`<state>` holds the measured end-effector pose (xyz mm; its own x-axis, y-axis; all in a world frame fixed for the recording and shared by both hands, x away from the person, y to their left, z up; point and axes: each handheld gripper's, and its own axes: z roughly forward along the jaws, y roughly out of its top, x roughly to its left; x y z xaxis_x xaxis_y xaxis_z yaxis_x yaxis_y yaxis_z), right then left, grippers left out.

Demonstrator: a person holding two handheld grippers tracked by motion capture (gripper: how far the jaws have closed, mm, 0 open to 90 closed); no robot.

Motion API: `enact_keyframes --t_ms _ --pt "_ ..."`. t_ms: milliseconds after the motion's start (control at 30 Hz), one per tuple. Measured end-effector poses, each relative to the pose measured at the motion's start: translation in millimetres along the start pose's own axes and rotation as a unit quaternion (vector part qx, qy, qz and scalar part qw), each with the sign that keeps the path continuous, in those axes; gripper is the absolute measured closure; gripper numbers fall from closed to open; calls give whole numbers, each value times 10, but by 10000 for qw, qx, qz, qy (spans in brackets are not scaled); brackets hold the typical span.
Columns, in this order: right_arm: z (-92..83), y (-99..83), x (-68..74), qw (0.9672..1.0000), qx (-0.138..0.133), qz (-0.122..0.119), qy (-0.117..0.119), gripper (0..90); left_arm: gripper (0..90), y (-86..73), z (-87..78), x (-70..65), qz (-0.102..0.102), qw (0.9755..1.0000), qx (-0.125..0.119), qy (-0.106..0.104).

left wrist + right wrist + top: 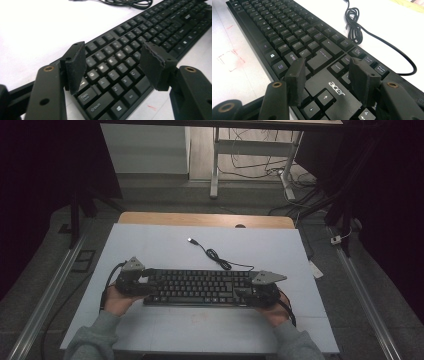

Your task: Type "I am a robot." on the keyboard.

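A black Acer keyboard (200,287) lies flat on the white mat, with its cable (215,255) coiled behind it and ending in a USB plug (191,240). My left gripper (150,281) is at the keyboard's left end. In the left gripper view my left gripper (113,63) stands open, its pads hovering over the letter keys of the keyboard (125,50) without pressing on them. My right gripper (245,294) is at the right end. In the right gripper view my right gripper (328,77) is open above the arrow keys and the logo, holding nothing.
The white mat (150,245) covers a wooden table (200,219). Beyond the table stand desk legs (215,165) with loose wires on the floor. Faint red marks (230,58) show on the mat in front of the keyboard.
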<state>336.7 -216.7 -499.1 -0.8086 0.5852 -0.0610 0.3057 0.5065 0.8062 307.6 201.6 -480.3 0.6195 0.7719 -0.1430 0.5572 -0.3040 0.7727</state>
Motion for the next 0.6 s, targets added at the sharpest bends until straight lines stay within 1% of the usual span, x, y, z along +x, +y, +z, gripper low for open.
enact_keyframes --t_ms 200,400,600 --pt "-1 0 -2 10000 -4 3 2 482 374 35 26 -97 74 9998 -12 -205" --pt "-2 0 -1 10000 -4 5 -6 482 372 64 77 -208 220 9990 52 -376" --pt "1 0 0 10000 4 3 -18 482 370 81 123 -294 310 9984 98 -472"
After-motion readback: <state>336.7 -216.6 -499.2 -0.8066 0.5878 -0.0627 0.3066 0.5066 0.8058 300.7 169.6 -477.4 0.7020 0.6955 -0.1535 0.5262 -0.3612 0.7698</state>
